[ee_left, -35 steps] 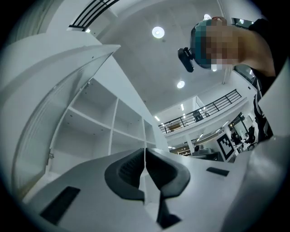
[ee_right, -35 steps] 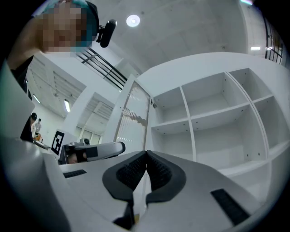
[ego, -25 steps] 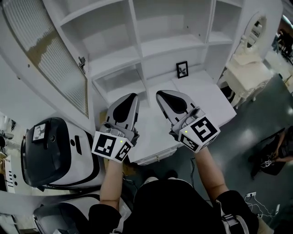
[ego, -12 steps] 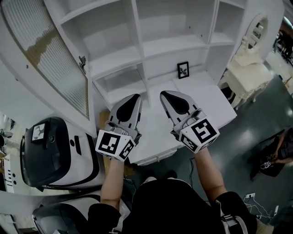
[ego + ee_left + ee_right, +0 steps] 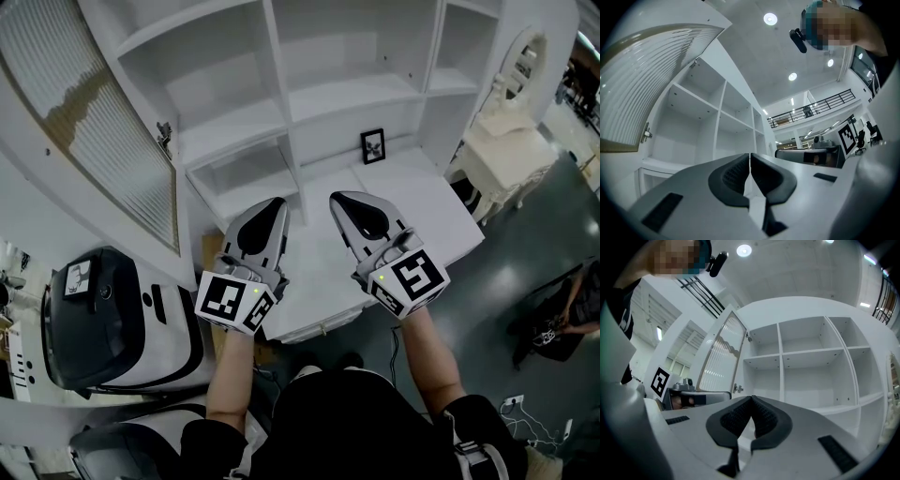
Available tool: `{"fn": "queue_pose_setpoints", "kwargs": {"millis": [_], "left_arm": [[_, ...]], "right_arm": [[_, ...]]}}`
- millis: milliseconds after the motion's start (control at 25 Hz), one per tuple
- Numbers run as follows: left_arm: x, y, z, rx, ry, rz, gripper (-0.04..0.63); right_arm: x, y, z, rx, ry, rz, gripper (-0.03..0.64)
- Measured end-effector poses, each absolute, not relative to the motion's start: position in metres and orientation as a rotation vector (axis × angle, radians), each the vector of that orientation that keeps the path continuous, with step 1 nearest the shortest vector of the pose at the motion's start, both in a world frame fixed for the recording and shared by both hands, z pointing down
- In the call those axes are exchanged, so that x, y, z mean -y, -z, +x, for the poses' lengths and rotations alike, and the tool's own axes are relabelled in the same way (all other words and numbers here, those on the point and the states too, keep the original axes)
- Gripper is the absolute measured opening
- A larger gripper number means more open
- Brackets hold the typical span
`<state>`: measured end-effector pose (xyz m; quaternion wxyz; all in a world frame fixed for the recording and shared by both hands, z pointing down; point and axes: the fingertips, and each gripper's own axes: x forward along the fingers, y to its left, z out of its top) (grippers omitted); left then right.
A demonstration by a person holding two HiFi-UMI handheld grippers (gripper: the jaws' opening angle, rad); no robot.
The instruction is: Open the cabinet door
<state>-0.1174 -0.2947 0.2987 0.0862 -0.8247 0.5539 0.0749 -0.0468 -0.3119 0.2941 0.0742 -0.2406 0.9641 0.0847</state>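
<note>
The white cabinet (image 5: 309,94) stands ahead, its shelves bare. Its ribbed-glass door (image 5: 94,122) is swung wide open at the left and hangs on a metal hinge (image 5: 164,131). That door (image 5: 651,79) fills the upper left of the left gripper view, and in the right gripper view the door (image 5: 722,357) stands left of the shelves. My left gripper (image 5: 267,204) and right gripper (image 5: 345,199) hover side by side over the cabinet's white counter (image 5: 412,202), pointing at the shelves. Both are shut on nothing: the left gripper (image 5: 749,155) and right gripper (image 5: 752,398) show pads pressed together.
A small black picture frame (image 5: 373,145) leans at the back of the counter. A black-and-white machine (image 5: 112,309) sits low at the left, under the open door. A white dressing table (image 5: 506,141) stands to the right, and a person (image 5: 572,309) sits at the far right.
</note>
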Motion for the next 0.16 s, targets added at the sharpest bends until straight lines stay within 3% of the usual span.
{"fn": "queue_pose_setpoints", "kwargs": {"millis": [160], "left_arm": [[0.2988, -0.2973, -0.1178, -1.649, -0.233, -2.458, 0.029]], "right_arm": [[0.3164, -0.293, -0.0466, -2.894, -0.265, -0.727, 0.015]]}}
